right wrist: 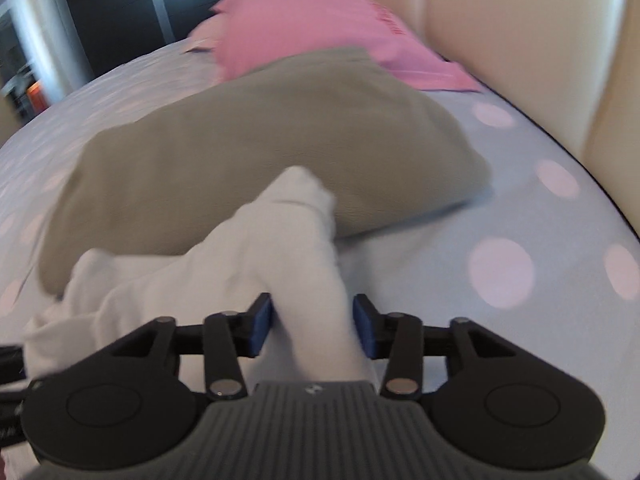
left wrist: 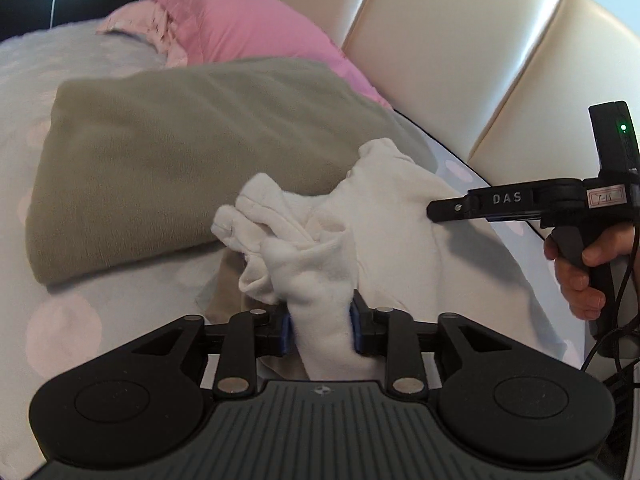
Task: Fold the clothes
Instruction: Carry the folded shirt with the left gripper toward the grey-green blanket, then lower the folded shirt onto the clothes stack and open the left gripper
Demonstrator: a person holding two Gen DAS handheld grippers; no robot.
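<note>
A white fleece garment [left wrist: 384, 216] lies bunched on the bed, against a folded olive-green garment [left wrist: 192, 160]. My left gripper [left wrist: 322, 328] is shut on a bunched fold of the white garment. My right gripper [right wrist: 312, 328] is shut on another part of the white garment [right wrist: 280, 248], which rises in a ridge ahead of its blue pads [right wrist: 262, 326]. The olive garment [right wrist: 256, 140] lies just behind. In the left wrist view the right gripper [left wrist: 434, 209] comes in from the right, its tip against the white cloth.
The bed has a pale sheet with pink dots [right wrist: 500, 272]. A pink pillow [left wrist: 248, 20] lies at the head, also in the right wrist view [right wrist: 304, 20]. A cream padded headboard [left wrist: 460, 52] runs along the right. Dark furniture [right wrist: 112, 4] stands beyond the bed.
</note>
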